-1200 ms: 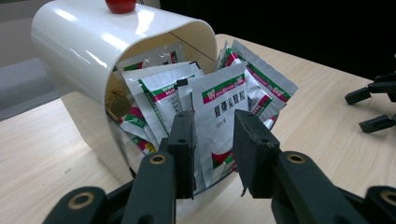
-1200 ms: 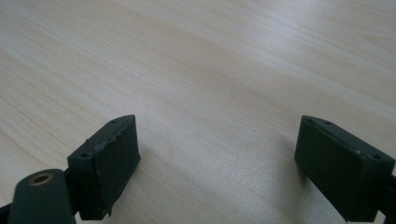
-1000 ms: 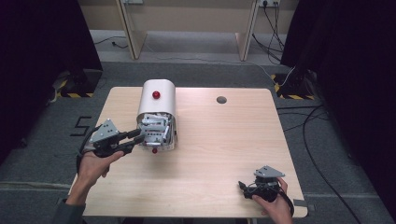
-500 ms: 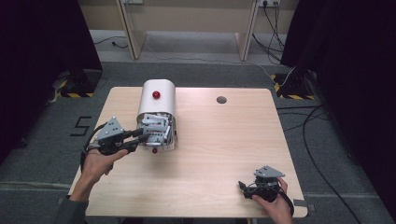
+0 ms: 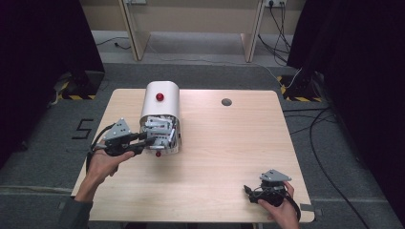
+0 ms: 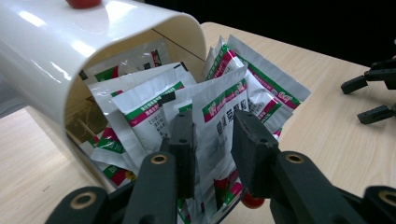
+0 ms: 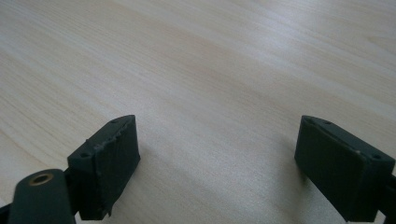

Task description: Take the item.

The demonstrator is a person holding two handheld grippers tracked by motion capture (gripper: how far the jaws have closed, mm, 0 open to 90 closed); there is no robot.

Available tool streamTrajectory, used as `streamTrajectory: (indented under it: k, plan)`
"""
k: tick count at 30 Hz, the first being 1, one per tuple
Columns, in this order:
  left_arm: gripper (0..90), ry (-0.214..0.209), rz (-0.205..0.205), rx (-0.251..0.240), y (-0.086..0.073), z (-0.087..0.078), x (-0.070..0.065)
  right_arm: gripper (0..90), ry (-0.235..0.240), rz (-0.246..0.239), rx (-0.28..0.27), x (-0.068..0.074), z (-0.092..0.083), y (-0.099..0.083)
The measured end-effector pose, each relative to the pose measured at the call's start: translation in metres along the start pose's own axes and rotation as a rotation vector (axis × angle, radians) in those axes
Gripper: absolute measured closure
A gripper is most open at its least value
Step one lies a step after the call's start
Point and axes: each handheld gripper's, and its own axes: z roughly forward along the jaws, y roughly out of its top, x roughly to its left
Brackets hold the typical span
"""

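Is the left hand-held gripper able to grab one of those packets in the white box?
Probably yes. The left hand-held gripper is already at the open end of the white box, its jaws on either side of a packet sticking out. Nothing blocks it.

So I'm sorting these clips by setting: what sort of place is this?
Probably a lab or recording room, not a home: a lone wooden table on grey carpet, black curtains on both sides, and hazard-taped cables on the floor.
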Motion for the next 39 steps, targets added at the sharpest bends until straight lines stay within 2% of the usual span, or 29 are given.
streamTrajectory:
  k: [5,10,12,19,21,28,39]
  plan:
    - [72.9,0.005,0.005,0.004,0.000,0.003,-0.001,14.5,0.000,0.001,0.000,0.000,0.000,0.000]
    - [87.4,0.011,0.027,-0.011,0.000,0.000,-0.003,14.5,0.000,0.003,0.001,0.000,0.000,0.000]
    - [89.1,0.012,0.039,-0.016,0.001,-0.002,-0.005,14.5,0.000,0.001,0.000,0.000,0.000,0.000]
    - [89.6,0.000,0.044,-0.035,0.003,-0.008,-0.006,14.5,0.000,0.001,0.000,0.000,0.000,0.000]
    - [89.6,-0.006,0.049,-0.060,0.007,-0.015,-0.008,14.5,0.001,0.003,0.001,0.000,0.000,0.000]
    - [89.7,-0.005,0.067,-0.082,0.016,-0.024,-0.010,14.5,0.000,0.001,0.000,0.000,0.000,0.000]
    - [89.7,-0.002,0.047,-0.102,0.025,-0.040,-0.005,14.4,0.000,0.004,0.002,0.000,0.000,0.000]
